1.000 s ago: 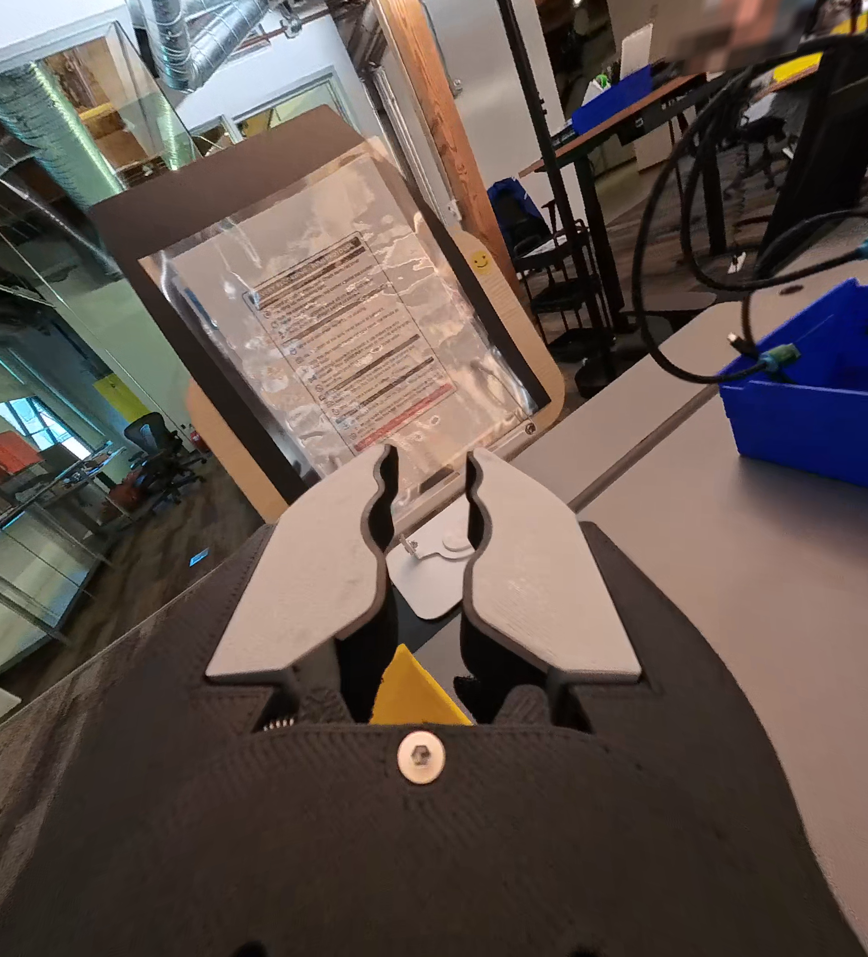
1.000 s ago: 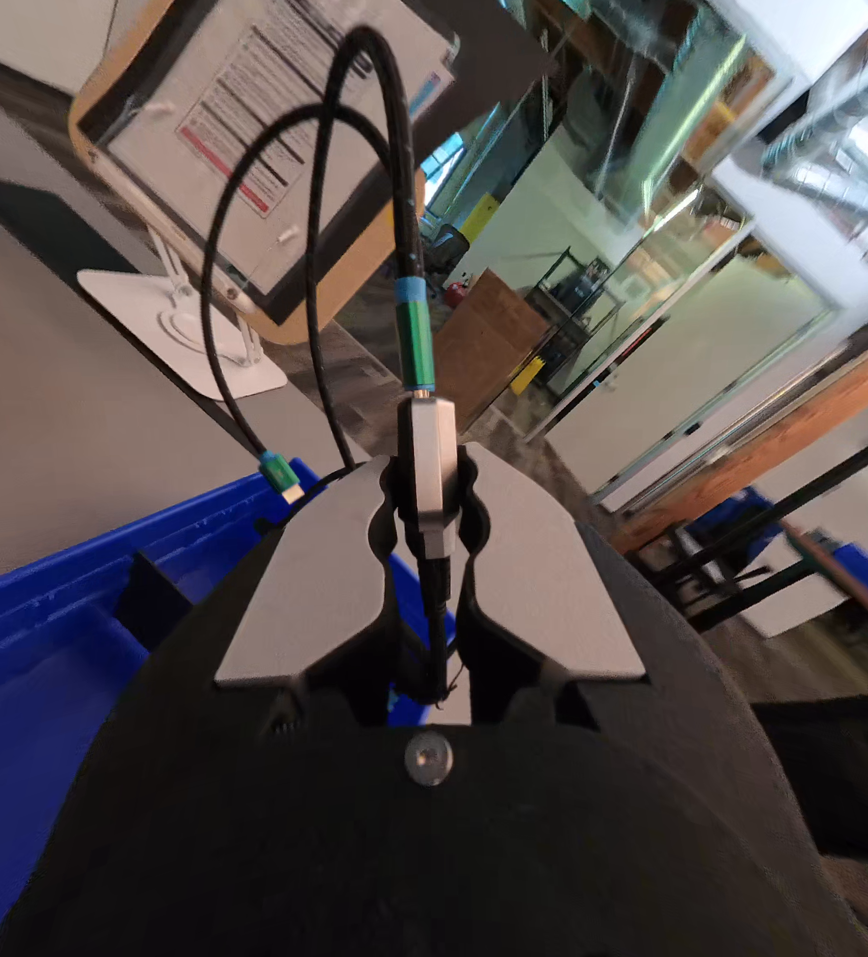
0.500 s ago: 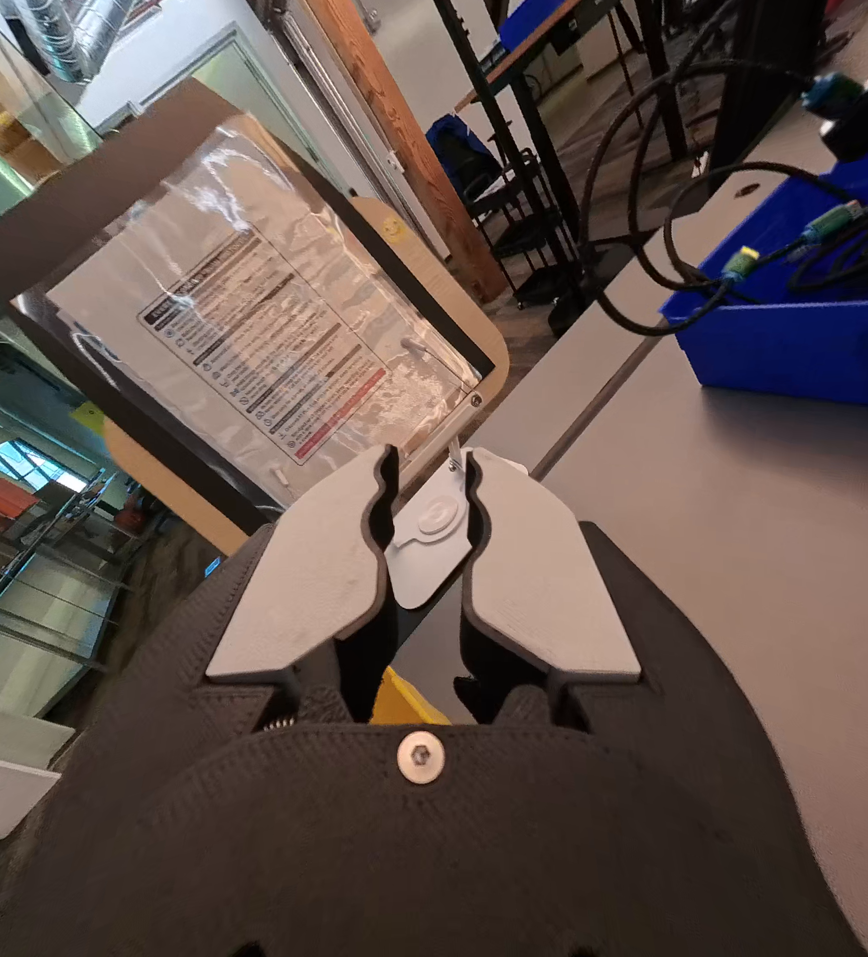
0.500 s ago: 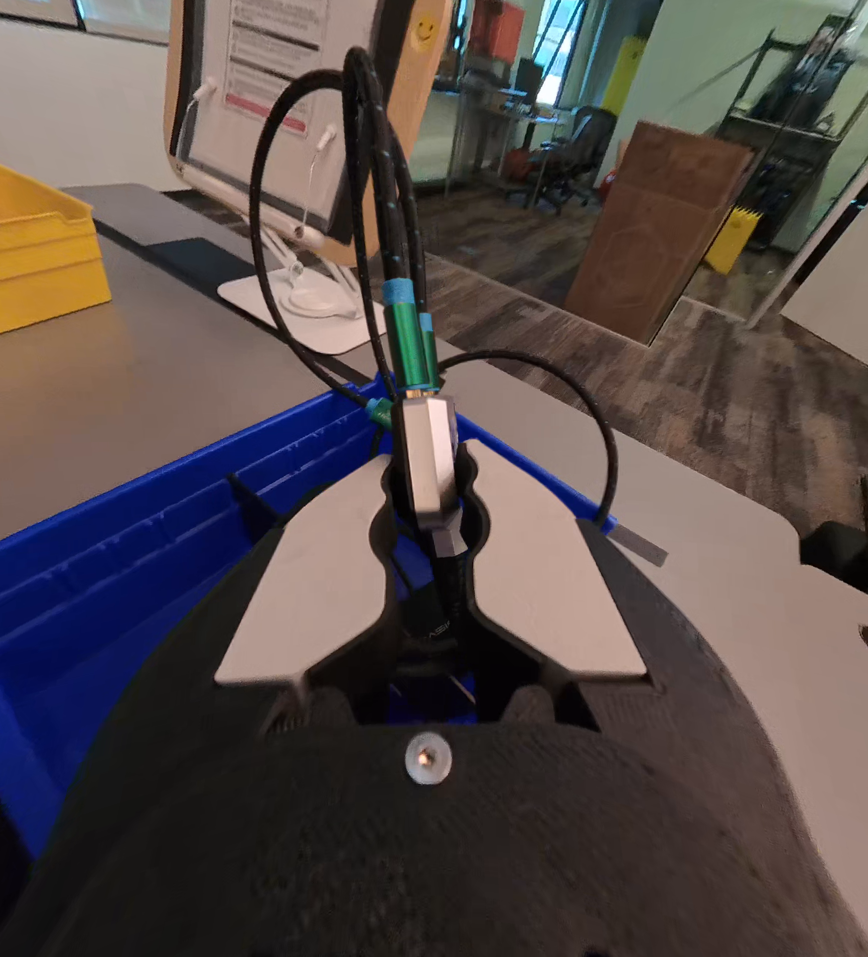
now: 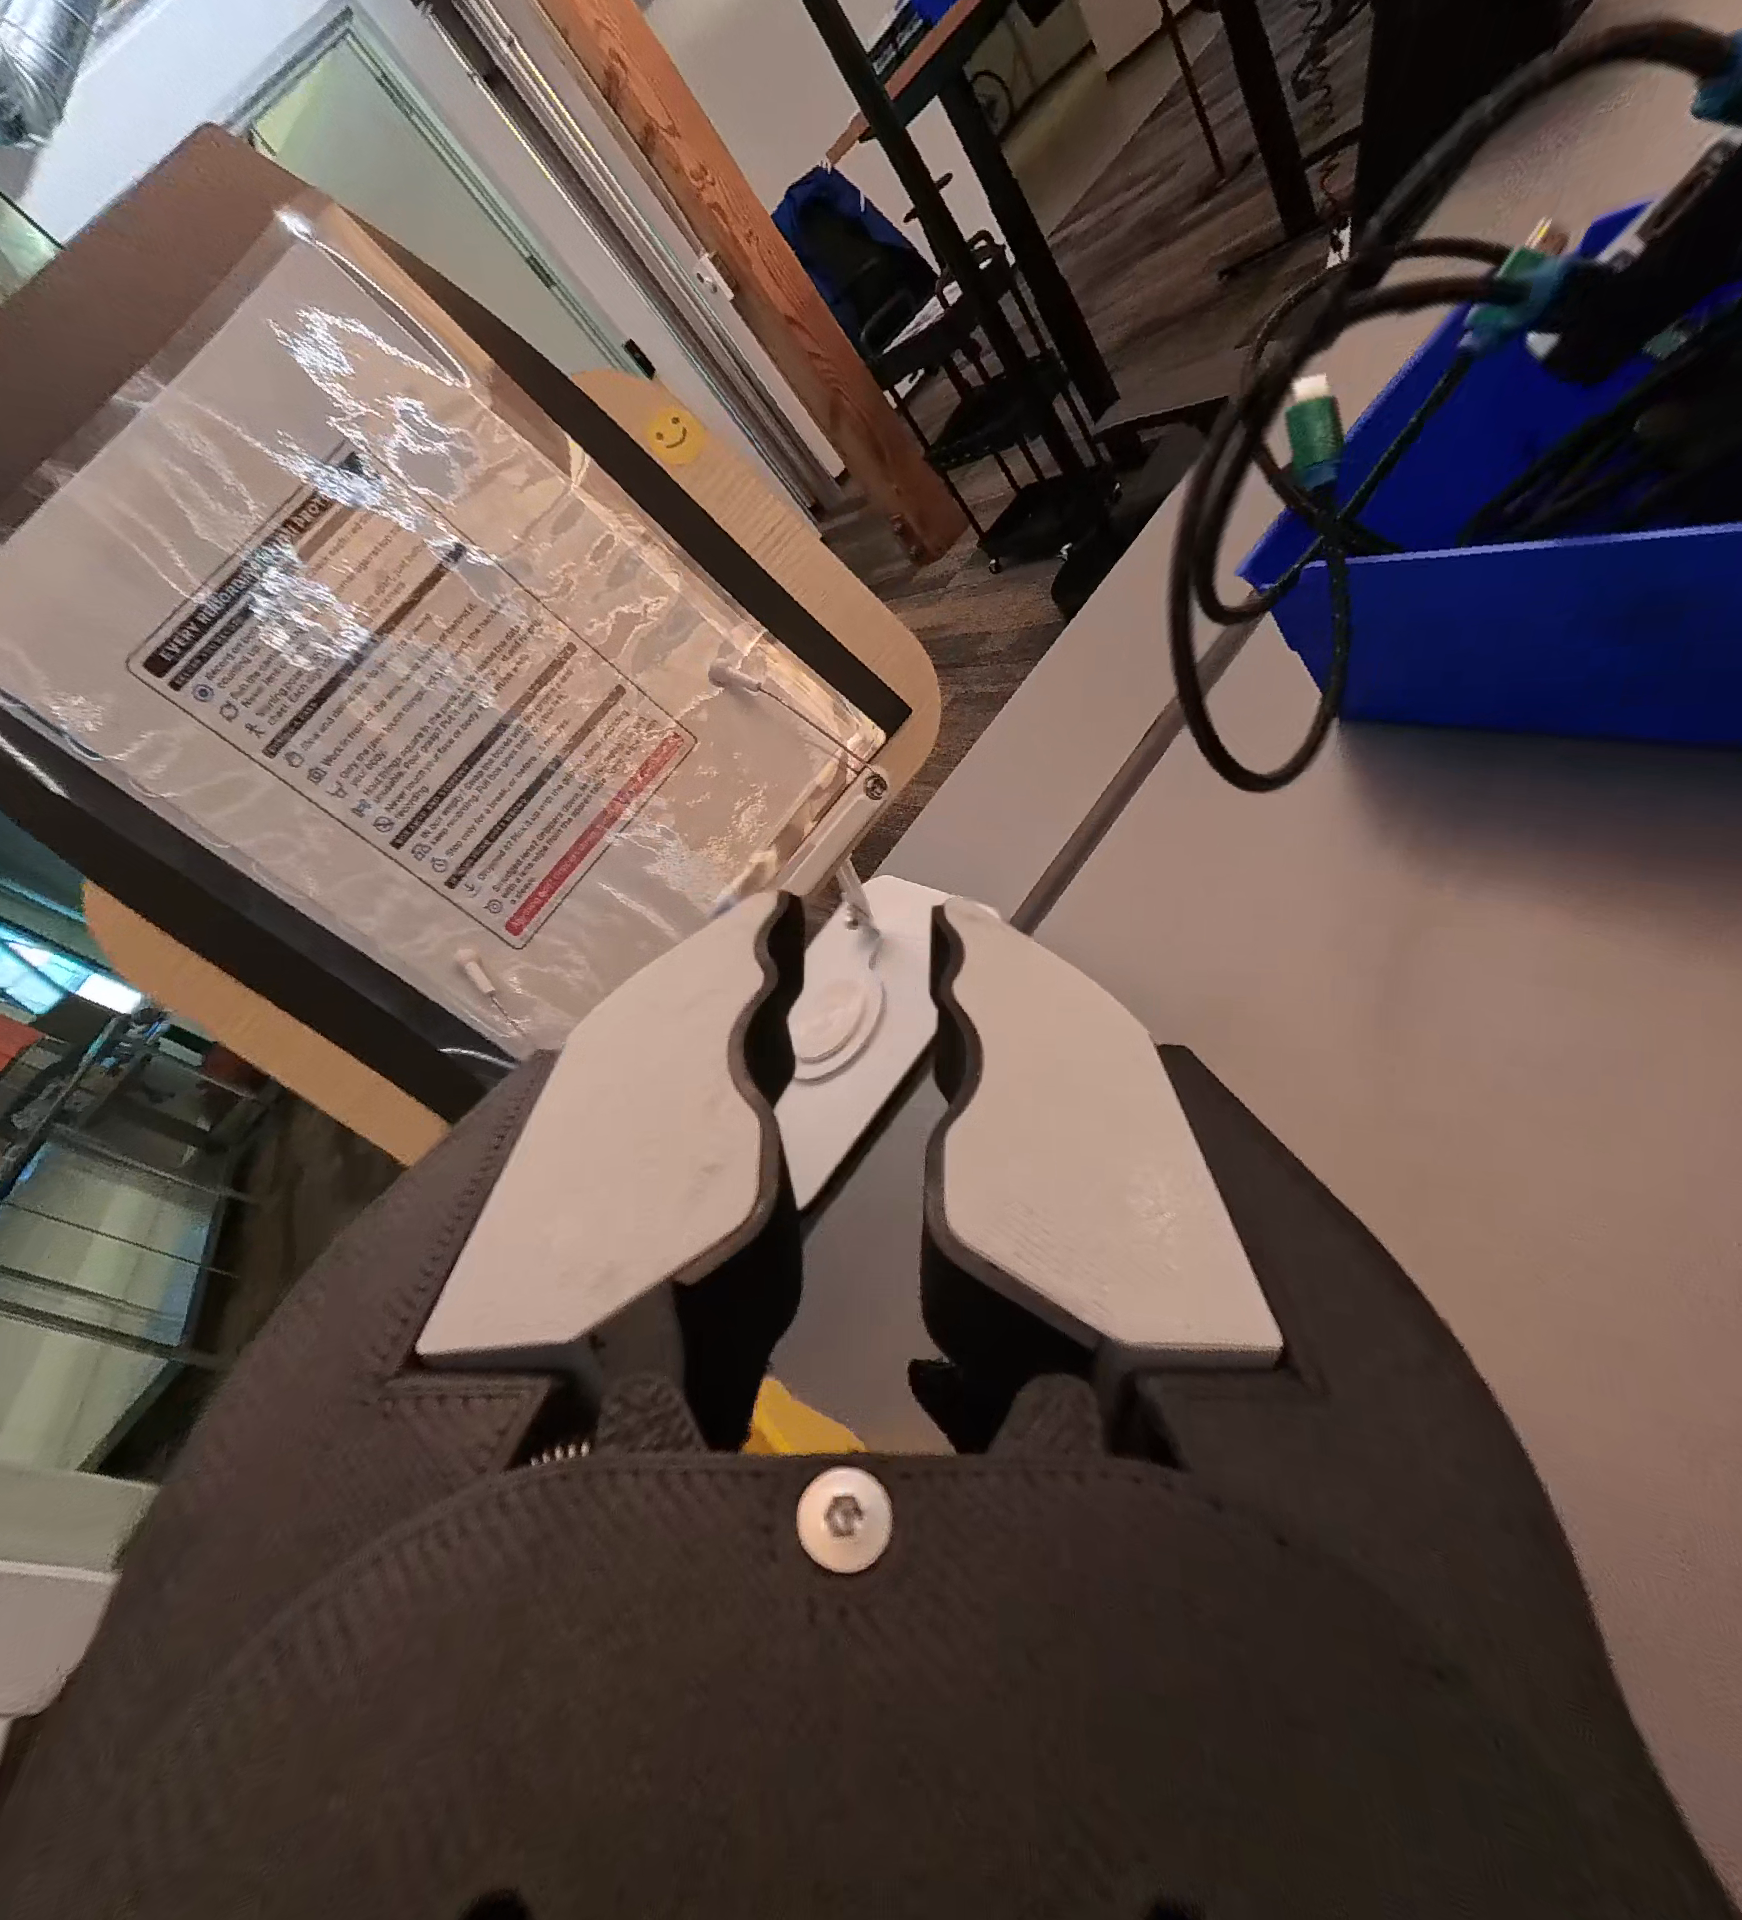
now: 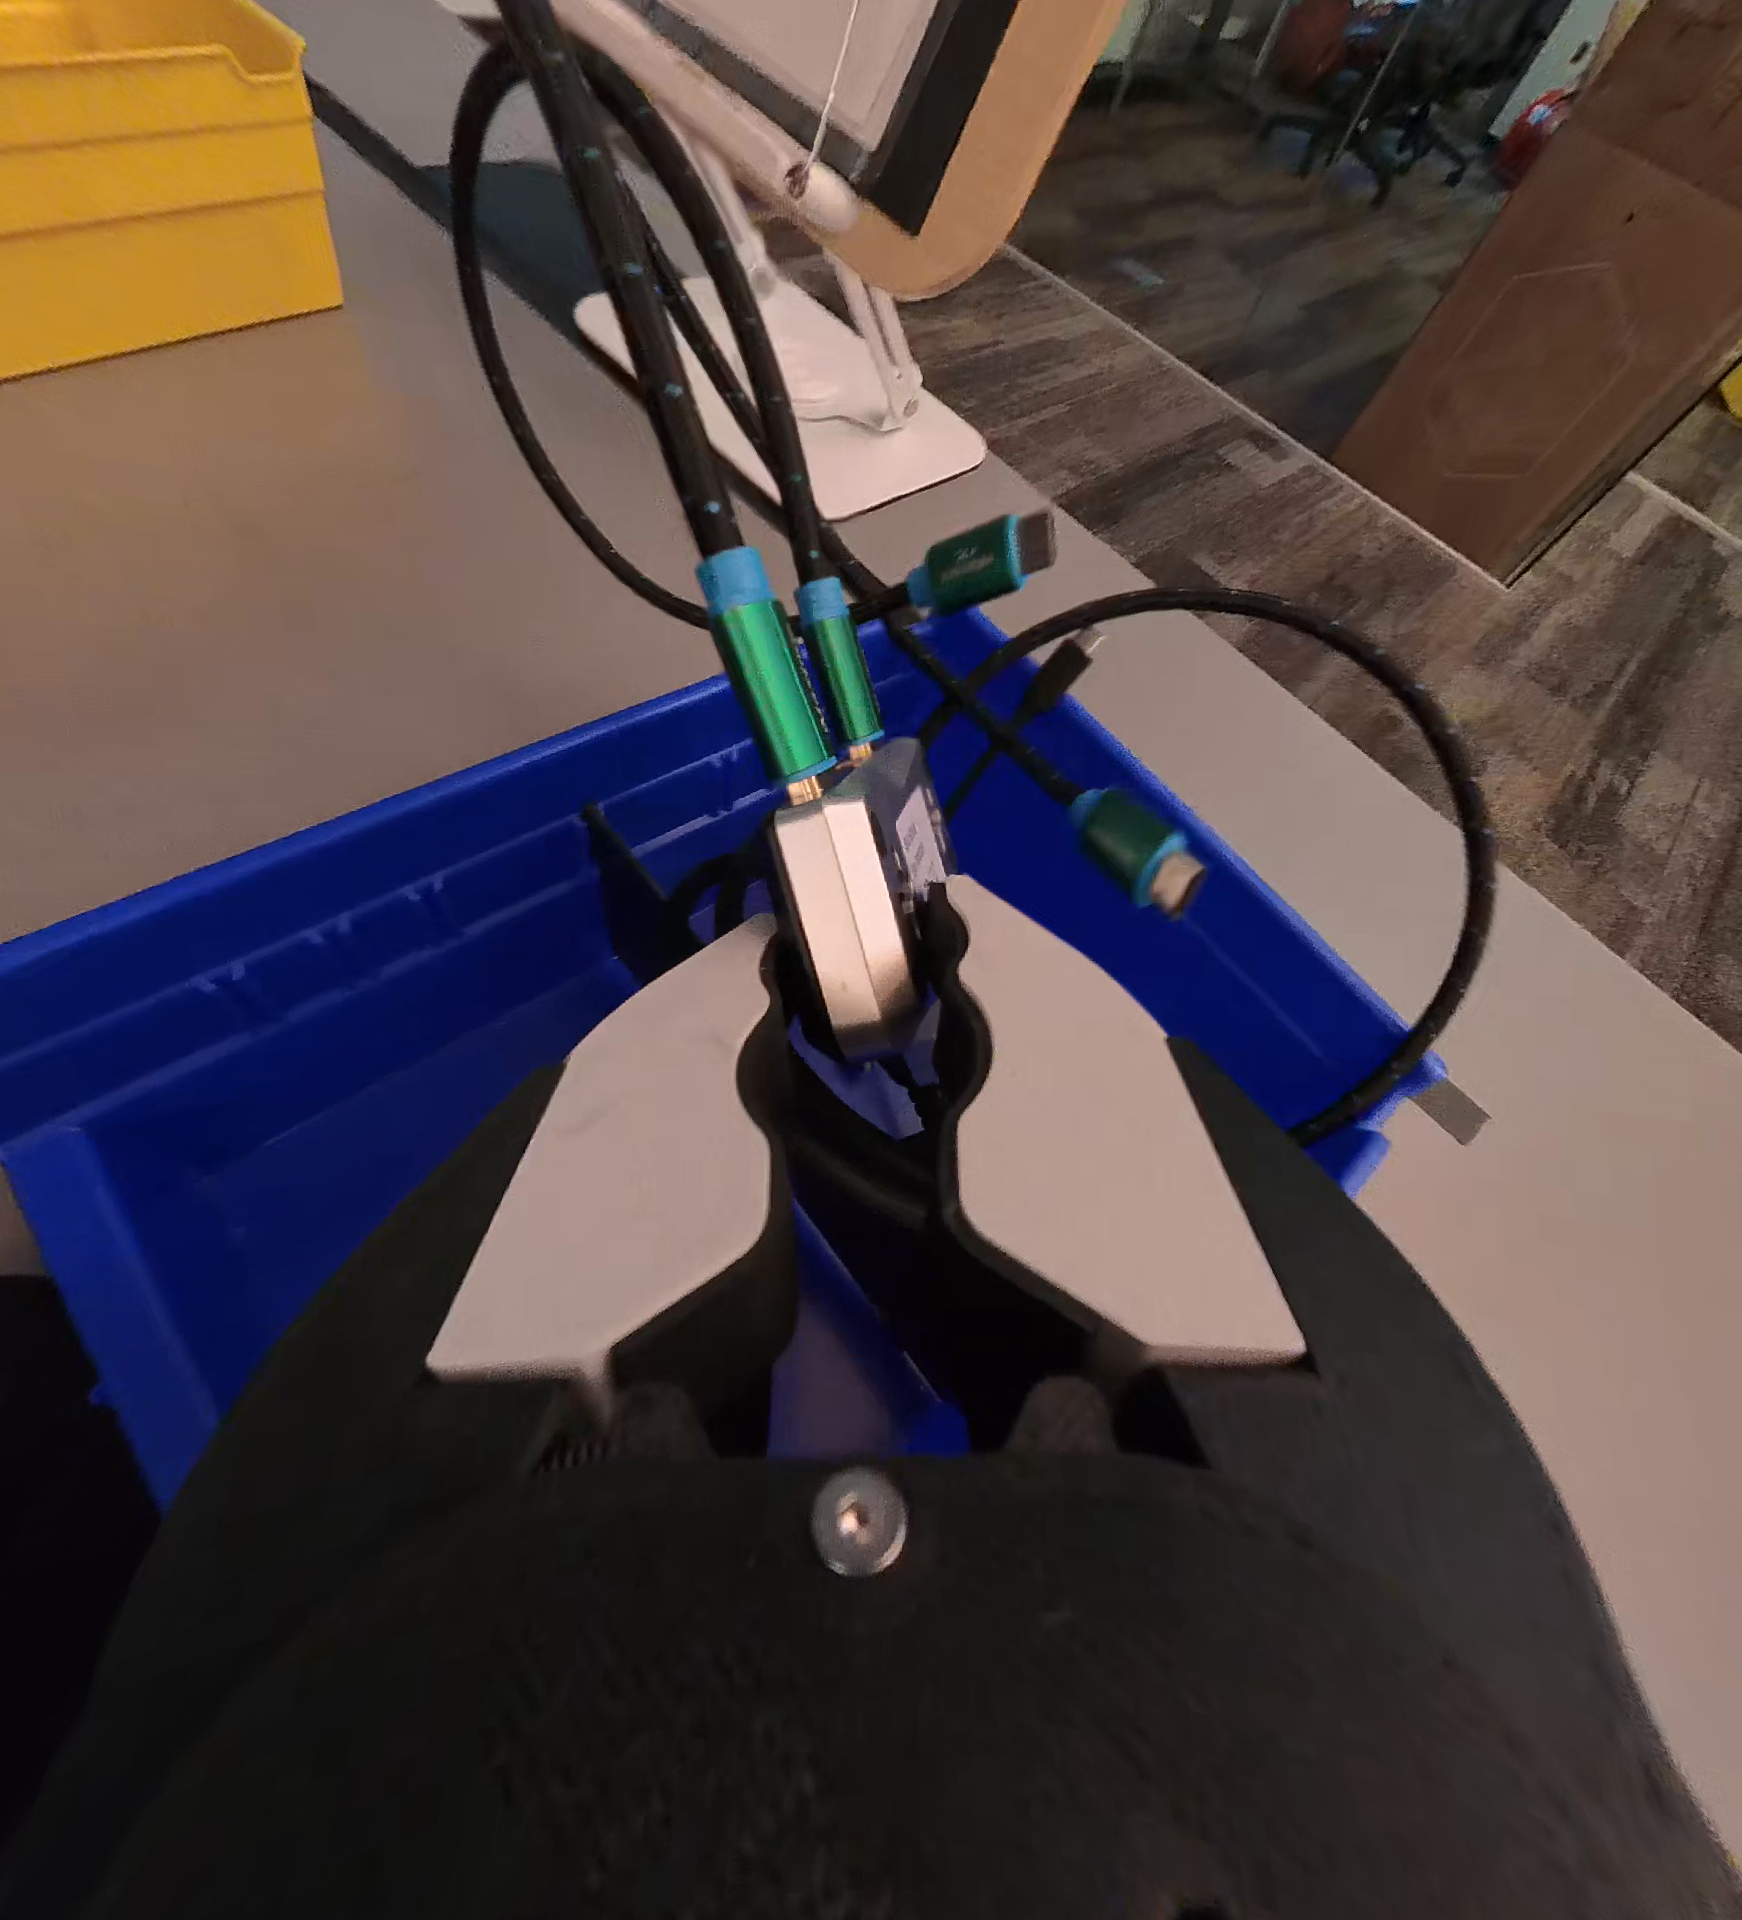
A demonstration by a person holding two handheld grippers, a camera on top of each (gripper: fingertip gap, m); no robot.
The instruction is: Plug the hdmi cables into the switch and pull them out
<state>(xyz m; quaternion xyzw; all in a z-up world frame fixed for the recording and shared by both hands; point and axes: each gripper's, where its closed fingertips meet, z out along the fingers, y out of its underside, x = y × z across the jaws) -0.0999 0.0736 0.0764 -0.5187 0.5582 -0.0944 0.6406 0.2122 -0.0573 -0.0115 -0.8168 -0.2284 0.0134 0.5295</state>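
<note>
My right gripper [image 6: 862, 920] is shut on a small silver HDMI switch [image 6: 846, 935] and holds it over a blue bin [image 6: 327, 997]. Two black braided cables with green plugs [image 6: 773, 691] are plugged into the switch's far end. Their loose green plug ends [image 6: 1142, 847] hang over the bin's far rim, and another loose plug [image 6: 981, 556] lies beyond it. My left gripper [image 5: 867, 935] is open and empty, low over the grey table, pointing at a sign stand. The bin [image 5: 1573, 634] and cable loops [image 5: 1251, 623] show at its upper right.
A framed sheet on a white stand [image 5: 431, 665] is right ahead of the left gripper; its base [image 6: 846, 416] stands behind the bin. A yellow bin [image 6: 108, 187] sits at the far left. The table edge [image 6: 1469, 862] runs right of the blue bin. My right fingertips sit around 35 cm from my left ones.
My right gripper has tilted down over the blue bin with the switch and cables still in it. My left gripper has shifted a little, staying open and empty.
</note>
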